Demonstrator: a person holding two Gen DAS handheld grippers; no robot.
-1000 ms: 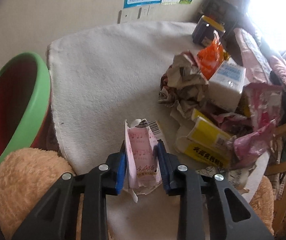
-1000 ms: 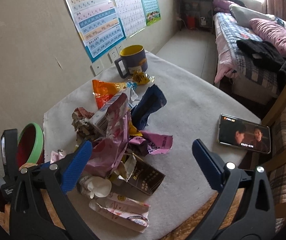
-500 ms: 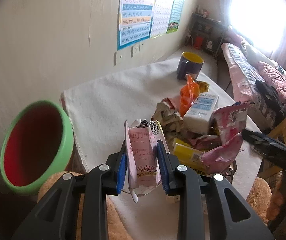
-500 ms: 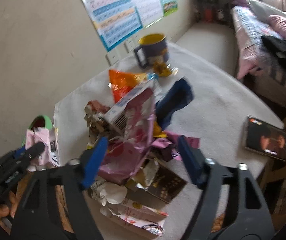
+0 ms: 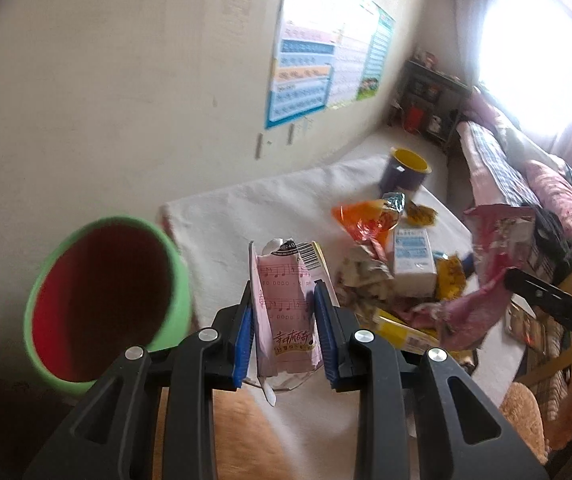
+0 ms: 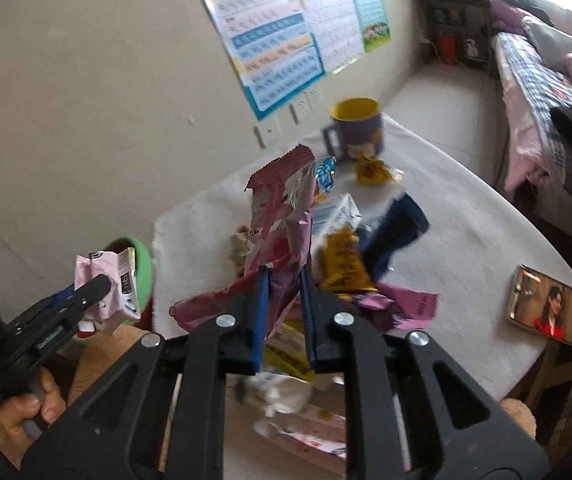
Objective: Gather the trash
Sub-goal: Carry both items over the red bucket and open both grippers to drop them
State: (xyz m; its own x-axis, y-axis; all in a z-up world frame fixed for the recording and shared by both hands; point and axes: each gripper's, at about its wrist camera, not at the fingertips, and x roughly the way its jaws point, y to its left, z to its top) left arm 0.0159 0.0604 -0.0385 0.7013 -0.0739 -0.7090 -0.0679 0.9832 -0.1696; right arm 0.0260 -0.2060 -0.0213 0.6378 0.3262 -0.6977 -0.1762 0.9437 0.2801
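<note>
My left gripper (image 5: pixel 282 300) is shut on a flattened pink drink carton (image 5: pixel 282 276) and holds it above the table's near edge, right of a green bin (image 5: pixel 106 224) with a red inside. The right wrist view shows that carton (image 6: pixel 102 272) in front of the bin (image 6: pixel 144 256). My right gripper (image 6: pixel 284 280) has its jaws closing, and the blue pads press on a crumpled pink foil wrapper (image 6: pixel 282 216) that stands up over the trash pile (image 6: pixel 342 256). The left wrist view catches this wrapper (image 5: pixel 498 232) at the right.
A white cloth covers the table (image 6: pixel 466 220). A purple and yellow mug (image 6: pixel 356 124) stands at the back, and a phone (image 6: pixel 548 312) with its screen lit lies at the right edge. A bed (image 6: pixel 546 92) runs along the right. A hand (image 6: pixel 26 404) holds the left gripper.
The left gripper has risen with the carton, so the bin and wall now fill more of its view. The right gripper's jaws went from wide open to closed on the pink wrapper.
</note>
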